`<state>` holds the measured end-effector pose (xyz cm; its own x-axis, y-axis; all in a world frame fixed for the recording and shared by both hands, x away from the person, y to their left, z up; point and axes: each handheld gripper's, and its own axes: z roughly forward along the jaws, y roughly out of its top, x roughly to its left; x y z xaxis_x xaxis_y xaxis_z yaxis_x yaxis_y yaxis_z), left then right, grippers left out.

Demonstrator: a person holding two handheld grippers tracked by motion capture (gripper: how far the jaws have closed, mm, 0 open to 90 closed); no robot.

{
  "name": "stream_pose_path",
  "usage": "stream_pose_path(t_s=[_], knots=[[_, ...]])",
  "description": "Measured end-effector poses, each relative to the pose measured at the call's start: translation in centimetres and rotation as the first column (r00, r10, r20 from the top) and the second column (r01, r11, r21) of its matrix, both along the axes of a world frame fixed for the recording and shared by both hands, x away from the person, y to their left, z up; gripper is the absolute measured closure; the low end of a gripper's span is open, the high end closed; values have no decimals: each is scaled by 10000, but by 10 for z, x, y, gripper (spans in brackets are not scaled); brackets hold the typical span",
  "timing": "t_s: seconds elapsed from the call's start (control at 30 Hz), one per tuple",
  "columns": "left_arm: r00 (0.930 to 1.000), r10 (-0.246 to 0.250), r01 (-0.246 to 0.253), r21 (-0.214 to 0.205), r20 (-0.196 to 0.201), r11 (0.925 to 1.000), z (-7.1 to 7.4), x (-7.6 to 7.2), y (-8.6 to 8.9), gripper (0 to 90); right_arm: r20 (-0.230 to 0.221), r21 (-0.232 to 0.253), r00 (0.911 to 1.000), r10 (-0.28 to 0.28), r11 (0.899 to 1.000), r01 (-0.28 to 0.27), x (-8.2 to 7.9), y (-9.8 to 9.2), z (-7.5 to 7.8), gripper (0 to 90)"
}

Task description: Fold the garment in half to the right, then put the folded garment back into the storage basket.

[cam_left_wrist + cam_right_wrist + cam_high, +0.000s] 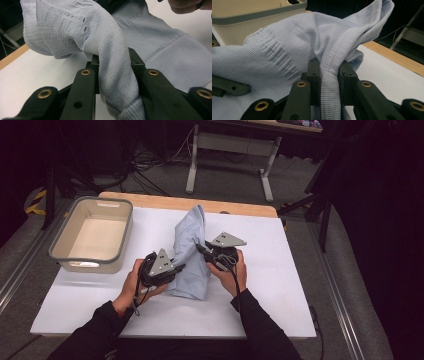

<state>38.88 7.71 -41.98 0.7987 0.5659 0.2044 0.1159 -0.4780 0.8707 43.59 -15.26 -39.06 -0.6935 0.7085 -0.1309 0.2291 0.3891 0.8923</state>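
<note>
The light blue knitted sweater sits between both grippers, the left gripper and right gripper each pinching a fold.

I count one pale blue knitted garment on my tabletop. One beige bin with a grey rim stands there too. I hold two hand-held grippers: one left hand-held gripper, one right hand-held gripper, each with two black jaws.

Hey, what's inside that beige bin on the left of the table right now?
The beige bin looks empty: its pale floor shows bare. Its near wall hides the nearest strip of floor.
</note>
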Motion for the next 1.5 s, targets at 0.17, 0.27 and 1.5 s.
stream_pose_path(t_s=[0.17,0.27,1.5], knots=[[10000,14,-14,-43,46,10000,1,-2,4,732,86,-14,10000,49,10000,-49,-1,3,1,743],[10000,26,-25,-94,53,10000,2,-2,6,732,100,-1,9999,82,10000,-82,-1,5,2,743],[9997,237,-238,168,67,9996,-3,-5,28,733,145,-210,9985,535,9984,-532,2,29,-3,744]])
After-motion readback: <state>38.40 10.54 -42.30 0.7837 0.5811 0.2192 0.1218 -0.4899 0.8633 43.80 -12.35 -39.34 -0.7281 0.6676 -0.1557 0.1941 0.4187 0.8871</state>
